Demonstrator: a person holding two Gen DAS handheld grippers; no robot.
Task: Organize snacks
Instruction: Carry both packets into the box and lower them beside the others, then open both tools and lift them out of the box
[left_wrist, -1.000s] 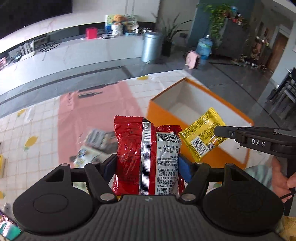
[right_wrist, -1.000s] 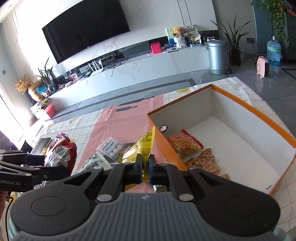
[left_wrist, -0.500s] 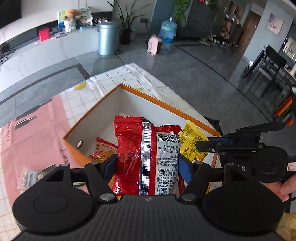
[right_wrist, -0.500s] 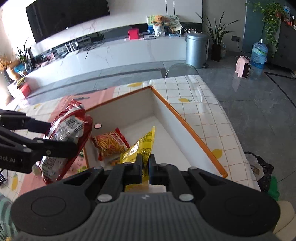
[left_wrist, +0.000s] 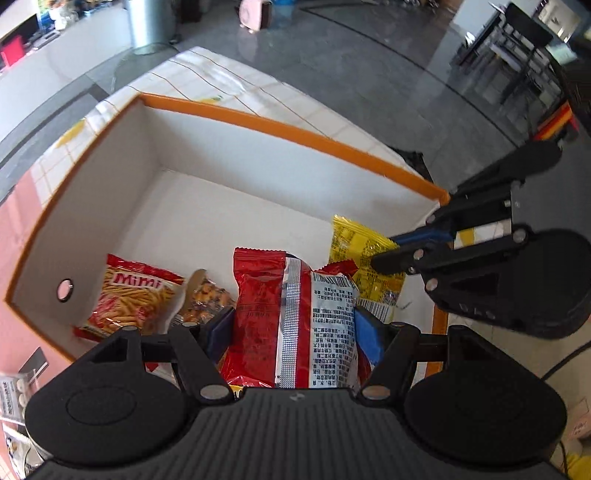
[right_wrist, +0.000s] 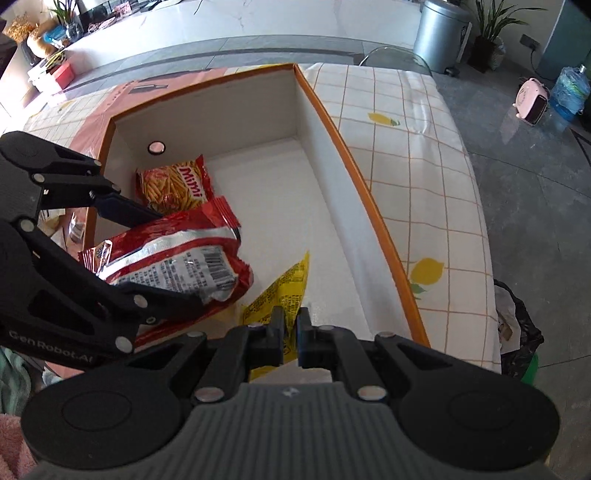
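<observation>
Tongs on both hands hang over the box (right_wrist: 354, 173), which sits on the bench (right_wrist: 417, 155). The left tongs (left_wrist: 295, 332) clench the red bag (left_wrist: 291, 317) across its width; the right tongs (right_wrist: 291, 332) pinch the yellow packet (right_wrist: 284, 291) by its edge. From the left camera, the yellow packet shows at two o'clock of the red bag. The Mimi bag (left_wrist: 133, 295) lies on the box floor, with another snack (left_wrist: 207, 299), perhaps nuts, beside it.
</observation>
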